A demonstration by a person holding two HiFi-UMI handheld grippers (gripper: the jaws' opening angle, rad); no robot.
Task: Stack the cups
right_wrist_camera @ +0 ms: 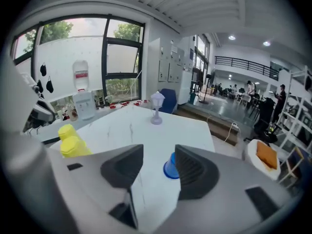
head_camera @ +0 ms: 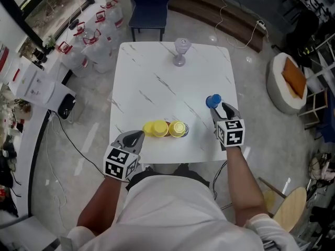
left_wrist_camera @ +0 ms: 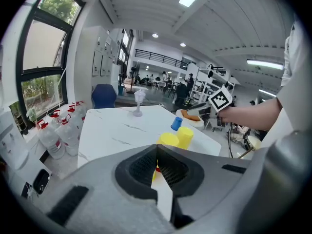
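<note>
Blue cup: upside down on worktop, just ahead of right jaws
Yellow cups: ahead of left jaws
Right gripper: jaws apart, empty
Left gripper: jaws closed, empty

Items I log apart from the job: one white desk with grey marble veining. At its far edge stands one pale, clear stemmed ornament, upright. Behind the desk is one dark blue chair. On the floor off the desk's far left corner sits a cluster of clear water jugs with red handles. Further left is a white box-shaped appliance. To the right, well apart from the desk, a round white padded seat holds an orange cushion. At lower right I see a round wooden stool top. Beyond the desk are large windows with trees outside.
</note>
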